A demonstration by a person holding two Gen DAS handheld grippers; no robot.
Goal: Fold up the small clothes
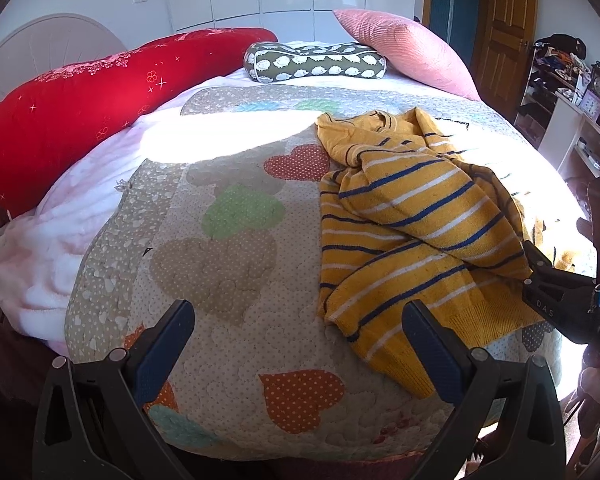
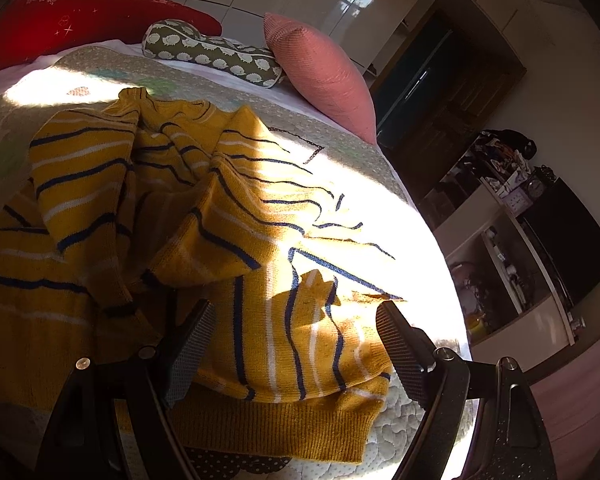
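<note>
The right gripper point(image 2: 296, 320) is hovering with its fingers point(image 2: 400, 344) spread wide over the near hem of the yellow striped sweater point(image 2: 228, 240), pinching nothing. The left gripper point(image 1: 298, 340) is also standing with fingers point(image 1: 164, 344) spread, over bare quilt point(image 1: 220, 240) near the bed's near edge, with the sweater's ribbed hem just beside its right finger.

The sweater is lying crumpled toward the right side of the bed, one sleeve thrown across the body, the collar pointing to the far end. The step in hand looks like flattening it before any fold. To do that well, each gripper should be taking one bottom corner of the hem, pinching only the top layers, then drawing the corners apart and toward the near edge so the body spreads. The crossed sleeve needs laying out afterwards.

The right wrist view is showing the hem's ribbing, a small upturned fold in the sunlit patch, and washed-out fabric at the bed's right edge. The left wrist view is showing the whole outline of the sweater, the free quilt to its left for spreading, and the right gripper's body at the right edge. Farther off, both are showing a red bolster point(image 1: 80, 108), a patterned pillow point(image 1: 316, 62) and a pink cushion point(image 1: 404, 48).
</note>
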